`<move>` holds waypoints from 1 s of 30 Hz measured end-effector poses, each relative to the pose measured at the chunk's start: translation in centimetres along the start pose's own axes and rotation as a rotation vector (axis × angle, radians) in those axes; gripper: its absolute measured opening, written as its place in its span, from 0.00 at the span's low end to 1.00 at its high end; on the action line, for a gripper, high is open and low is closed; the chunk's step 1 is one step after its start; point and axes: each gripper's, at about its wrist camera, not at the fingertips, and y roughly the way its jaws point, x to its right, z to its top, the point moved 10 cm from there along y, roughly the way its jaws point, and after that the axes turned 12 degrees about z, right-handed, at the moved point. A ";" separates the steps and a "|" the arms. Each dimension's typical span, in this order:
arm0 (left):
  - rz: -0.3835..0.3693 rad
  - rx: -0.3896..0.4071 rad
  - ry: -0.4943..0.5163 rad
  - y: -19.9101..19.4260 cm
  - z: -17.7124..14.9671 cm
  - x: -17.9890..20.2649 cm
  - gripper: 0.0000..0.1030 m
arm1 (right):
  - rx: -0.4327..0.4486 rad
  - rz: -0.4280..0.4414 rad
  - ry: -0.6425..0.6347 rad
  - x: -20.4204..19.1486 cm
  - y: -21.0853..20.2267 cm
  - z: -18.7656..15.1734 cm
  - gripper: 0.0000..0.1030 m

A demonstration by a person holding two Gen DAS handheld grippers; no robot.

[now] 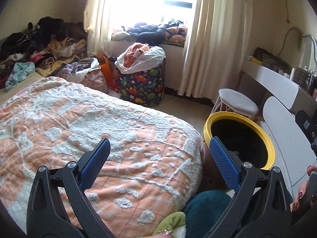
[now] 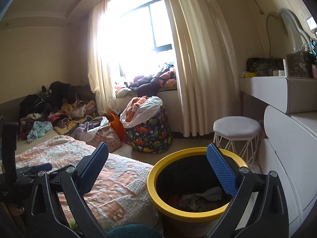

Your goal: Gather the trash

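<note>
- Centrally, the left gripper [image 1: 158, 148] is spread wide with nothing between its blue-padded fingers [image 1: 223, 166]; it hangs over the foot of the bed [image 1: 111, 123], which is covered by a peach-and-white tufted blanket.
- Right gripper [image 2: 158, 154]: likewise spread wide and empty; it hangs above the near end of the bed and the trash bin [image 2: 154, 186], and its right-hand pad overlaps the bin's far rim in the right wrist view.
- Trash bin [image 1: 208, 127]: a round bin with a yellow rim and a dark inside, standing on the floor just beside the foot of the bed, between the bed and the white counter [image 2: 293, 138].
- Trash [image 2: 200, 197]: crumpled white and patterned scraps lying at the bottom of the bin; seen only in the right wrist view.
- Stool [image 2: 236, 128]: white, with a wire base, standing on the floor just behind the bin and near the counter.
- Dinosaur-print bag [image 1: 142, 85]: stands on the floor past the bed, below the window sill, with a white plastic bag [image 1: 146, 59] of orange cloth on top.
- Clothes pile [image 1: 37, 47]: heaped at the far end of the bed, against the wall.
- Curtains [image 1: 218, 39]: cream, drawn to both sides of the bright window.
- Mirror [image 2: 293, 25] and small containers: on the counter's upper shelf at right.
</note>
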 end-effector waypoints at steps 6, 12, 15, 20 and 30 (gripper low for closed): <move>0.026 0.057 0.012 -1.4 0.0 -0.9 0.89 | -0.001 0.016 -0.028 -0.6 0.2 -0.2 0.94; 0.035 0.072 -0.001 -1.8 0.1 -1.3 0.89 | -0.003 0.015 -0.026 -0.5 0.4 -0.2 0.94; 0.035 0.071 -0.002 -1.8 0.1 -1.3 0.89 | -0.004 0.013 -0.027 -0.5 0.4 -0.2 0.94; 0.036 0.072 -0.003 -1.8 0.0 -1.3 0.89 | -0.005 0.013 -0.029 -0.5 0.4 -0.3 0.94; 0.038 0.079 -0.001 -2.0 0.1 -1.2 0.89 | 0.003 0.004 -0.025 -0.5 0.3 -0.4 0.94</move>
